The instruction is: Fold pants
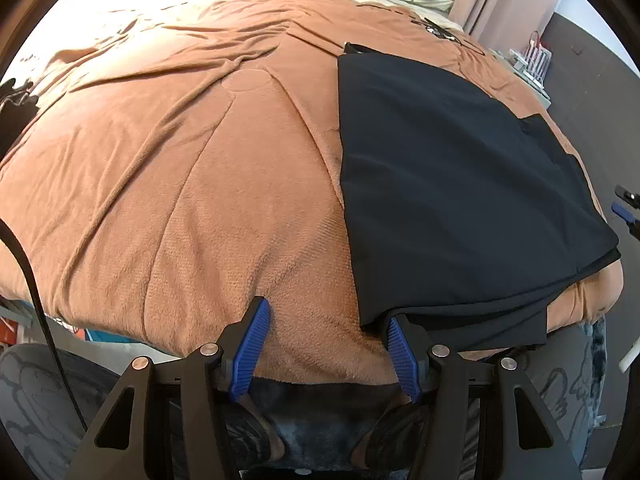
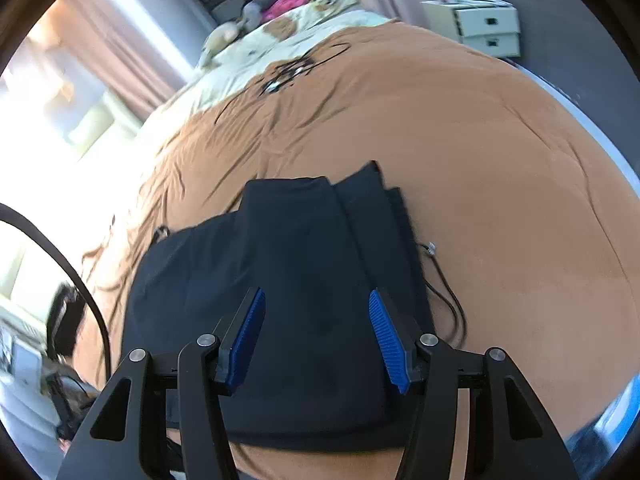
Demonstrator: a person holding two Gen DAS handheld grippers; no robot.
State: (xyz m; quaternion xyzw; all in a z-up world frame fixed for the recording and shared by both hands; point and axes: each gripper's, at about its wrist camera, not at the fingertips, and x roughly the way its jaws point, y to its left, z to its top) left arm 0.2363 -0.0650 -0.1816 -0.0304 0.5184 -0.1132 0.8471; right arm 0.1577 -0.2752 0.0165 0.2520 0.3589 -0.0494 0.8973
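Although the dark navy pants (image 1: pixel 452 184) already lie folded into a layered rectangle, they sit close to the near edge of the bed, on its rust-brown fleece blanket (image 1: pixel 180 168). The left tool (image 1: pixel 326 322) stands wide and holds nothing; its right finger tip is tucked at, perhaps under, the near left corner of the fabric, the other finger on bare blanket. The right tool (image 2: pixel 316 306) also stands wide and holds nothing, poised over the middle of the pants.

Handling, by judgement: thin, smooth woven cloth, light and limp, likely to slide layer over layer. Best taken at a corner or along a folded edge, pinching all layers together, not one.

Left wrist view shows the stacked edges fanning out at the near right corner and a sliver of the other tool at the far right edge. Only the right wrist view shows the stepped leg layers at the far end, a thin black cord (image 2: pixel 448 300) trailing beside the right edge, and a cream drawer unit (image 2: pixel 486 30) beyond the bed.
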